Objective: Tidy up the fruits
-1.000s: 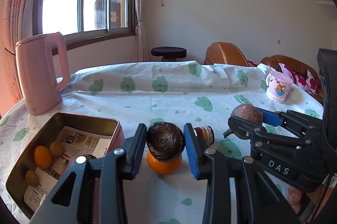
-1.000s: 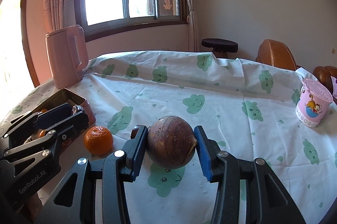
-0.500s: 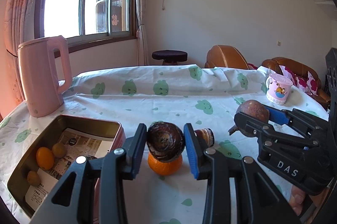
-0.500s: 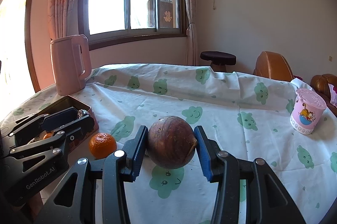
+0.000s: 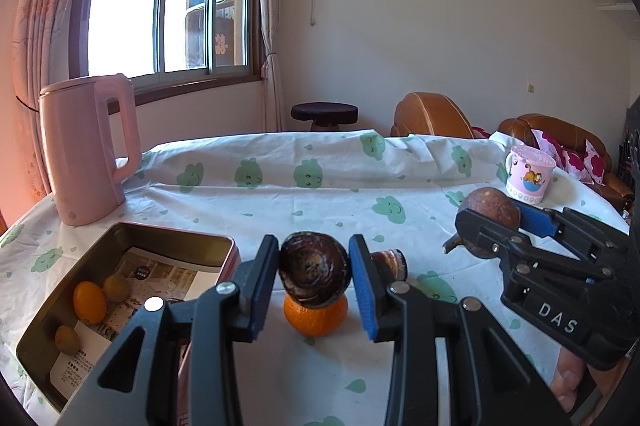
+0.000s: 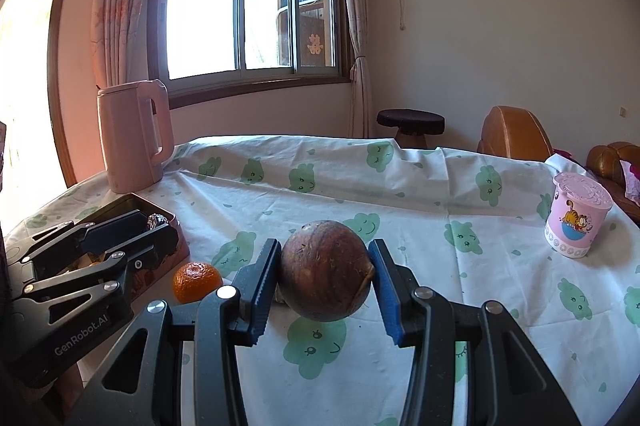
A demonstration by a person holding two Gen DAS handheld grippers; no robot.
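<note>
Left tool (image 5: 314,284) clenched on a dark purple fruit (image 5: 314,274) with a swirled, dried face, both pads pressing its sides; the fruit is held above the table (image 5: 280,194), just beside the tin (image 5: 132,238) on its right. Right tool (image 6: 324,284) clenched on a round brown fruit (image 6: 324,270), likewise held between both blue pads, well to the right of the tin. Tin: open, rectangular, paper-lined, resting at the table's near left; it holds one orange fruit (image 5: 90,302) and two small brownish fruits (image 5: 116,287), (image 5: 67,339). An orange (image 5: 316,318) lies on the cloth just right of the tin, under the left tool's load in the left view. A small dark piece (image 5: 390,262) with a pale cut face lies a little farther right of the tin. A pink kettle (image 5: 86,150) stands upright behind the tin; a pink cartoon cup (image 5: 528,178) stands far right of the tin, near the table's edge. Part of a hand (image 5: 568,382) shows under the right tool.
</note>
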